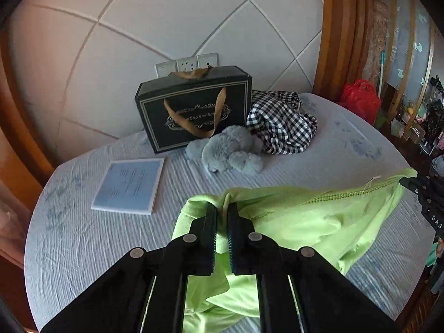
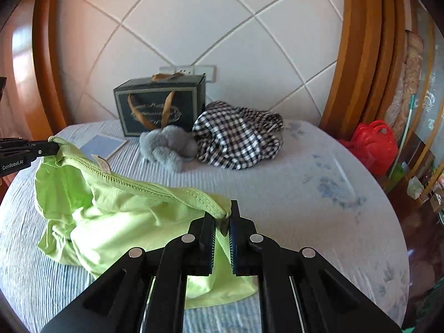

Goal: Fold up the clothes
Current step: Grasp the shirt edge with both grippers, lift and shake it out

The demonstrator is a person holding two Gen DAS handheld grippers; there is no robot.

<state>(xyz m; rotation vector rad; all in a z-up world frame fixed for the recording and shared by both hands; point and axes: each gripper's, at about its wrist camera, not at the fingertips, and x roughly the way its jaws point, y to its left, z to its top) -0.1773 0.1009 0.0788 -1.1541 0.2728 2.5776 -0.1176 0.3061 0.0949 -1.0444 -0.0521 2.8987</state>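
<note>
Two grippers holding a lime-green garment [image 1: 299, 222] above a bed [image 1: 83, 236]. The left gripper [image 1: 222, 216] has its two fingers closed on a bunched corner of the garment's upper edge; the right gripper [image 2: 223, 216] is likewise clamped on the opposite end of the same stitched edge. The edge, with a small white label [image 2: 101, 163] near its middle, runs between the two grippers, raised off the bed, while the rest of the cloth hangs down in loose folds and rests on the pale blue ribbed bedcover in front of the person.

Further back on the bed, well apart from the garment: a dark gift bag [image 1: 194, 111] with tan ribbon handles, standing upright against the padded white headboard [image 1: 166, 27]; a grey plush toy [image 1: 224, 152] just in front of the bag; a crumpled black-and-white checked garment [image 1: 280, 122] touching the toy's right side; and a flat light-blue booklet [image 1: 129, 186] to the left. A red bag [image 2: 371, 144] sits beyond the bed's right edge.
</note>
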